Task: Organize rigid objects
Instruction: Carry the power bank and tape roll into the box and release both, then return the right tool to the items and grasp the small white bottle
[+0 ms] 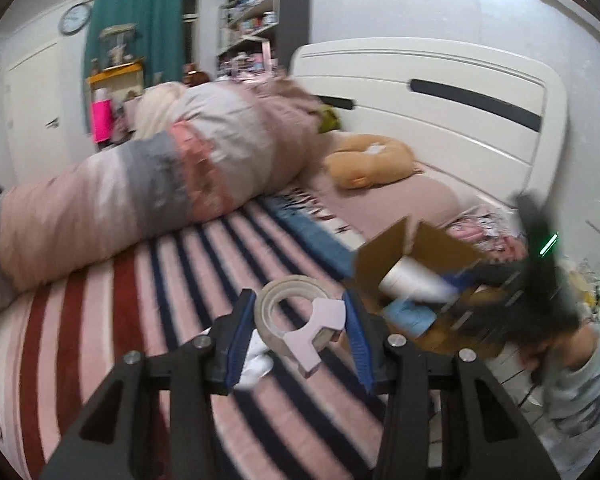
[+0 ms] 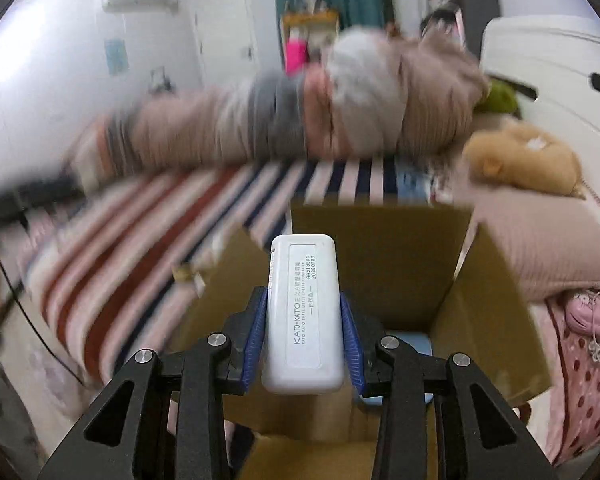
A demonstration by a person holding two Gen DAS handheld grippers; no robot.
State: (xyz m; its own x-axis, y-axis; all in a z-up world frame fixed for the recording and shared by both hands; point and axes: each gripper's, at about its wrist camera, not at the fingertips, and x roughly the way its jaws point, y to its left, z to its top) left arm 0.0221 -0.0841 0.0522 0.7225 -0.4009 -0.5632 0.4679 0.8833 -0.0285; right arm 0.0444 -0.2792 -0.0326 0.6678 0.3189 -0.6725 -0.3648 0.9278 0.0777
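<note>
above the open cardboard box (image 2: 384, 264) at the bed's edge, the right tool (image 2: 303, 336) is clamped on a white case (image 2: 303, 312), held level and pointing forward. lower it well inside the walls before letting go, so it does not catch a flap. on the striped bed (image 1: 148, 320), the left tool (image 1: 300, 332) stands apart around a tape dispenser (image 1: 296, 316), angled low over it, not gripping it.

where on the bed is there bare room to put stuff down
The striped blanket is bare between the rolled quilt and the tape roll. Another flat patch lies beside the plush toy. It is crowded around the cardboard box.
</note>
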